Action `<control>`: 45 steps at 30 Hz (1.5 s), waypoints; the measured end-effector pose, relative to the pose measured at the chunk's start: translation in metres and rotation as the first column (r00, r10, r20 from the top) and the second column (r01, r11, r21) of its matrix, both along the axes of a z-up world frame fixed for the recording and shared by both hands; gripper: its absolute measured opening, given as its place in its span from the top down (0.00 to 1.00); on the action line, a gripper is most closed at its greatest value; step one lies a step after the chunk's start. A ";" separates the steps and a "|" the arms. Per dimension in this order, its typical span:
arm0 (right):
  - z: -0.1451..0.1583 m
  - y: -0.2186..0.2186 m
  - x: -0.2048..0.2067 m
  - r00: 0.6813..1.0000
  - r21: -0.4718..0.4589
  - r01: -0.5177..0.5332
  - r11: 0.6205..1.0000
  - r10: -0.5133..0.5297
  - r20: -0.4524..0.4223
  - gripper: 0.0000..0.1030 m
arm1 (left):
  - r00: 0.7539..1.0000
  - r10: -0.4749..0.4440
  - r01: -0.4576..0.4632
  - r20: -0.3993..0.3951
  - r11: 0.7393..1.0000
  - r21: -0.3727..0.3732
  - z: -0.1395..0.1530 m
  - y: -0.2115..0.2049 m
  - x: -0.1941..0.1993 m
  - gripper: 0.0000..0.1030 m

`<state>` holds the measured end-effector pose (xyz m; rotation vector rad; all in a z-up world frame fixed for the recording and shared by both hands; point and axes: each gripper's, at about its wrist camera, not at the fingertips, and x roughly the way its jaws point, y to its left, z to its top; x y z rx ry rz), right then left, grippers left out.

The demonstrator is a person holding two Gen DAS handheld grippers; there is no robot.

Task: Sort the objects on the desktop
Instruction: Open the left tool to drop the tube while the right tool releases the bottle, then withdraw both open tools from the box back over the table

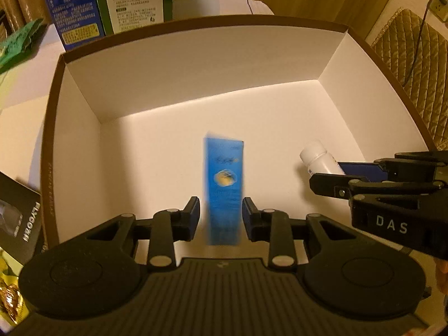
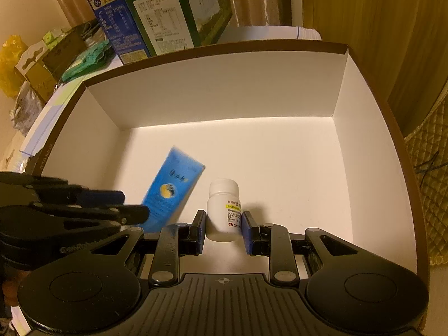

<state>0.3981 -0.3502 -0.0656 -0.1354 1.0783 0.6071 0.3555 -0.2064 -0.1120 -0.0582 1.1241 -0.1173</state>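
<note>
Nearest the left wrist camera, the left hand-held gripper (image 1: 221,215) stood narrowly parted around a slim blue carton (image 1: 223,187), its blue pads beside the carton's lower sides; the carton was blurred, so whether the pads pressed on it could not be told. In the right wrist view, the right hand-held gripper (image 2: 222,231) was closed to a narrow gap on a small white pill bottle (image 2: 222,210), held upright at its base. Both items hung inside the open white-lined box (image 1: 196,64), low above its floor.

The step in hand looked like setting both items down in the box. Done well, each would be lowered until its base met the floor before the jaws parted, with the carton kept clear of the bottle so neither tipped the other.

Only the right view showed the carton tilted and the bottle's yellow-striped label. Only the left view showed a black packet (image 1: 19,218) outside the box's near left corner. Farther off, both views showed tall printed cartons (image 2: 156,14) behind the far wall.
</note>
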 end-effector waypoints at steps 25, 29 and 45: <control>0.022 -0.005 -0.023 0.998 -0.003 0.007 1.000 -0.007 0.059 0.12 | 0.996 -0.042 0.036 0.082 0.996 0.078 0.026 0.015 -0.027 0.36; 0.030 -0.009 -0.029 0.997 0.011 0.015 1.000 -0.016 0.077 0.06 | 0.993 -0.042 0.034 0.107 0.997 0.073 0.033 0.019 -0.033 0.27; 0.068 -0.016 -0.076 0.981 0.076 0.051 0.996 -0.064 0.183 0.02 | 0.976 -0.059 0.050 0.208 0.997 0.052 0.071 0.028 -0.083 0.15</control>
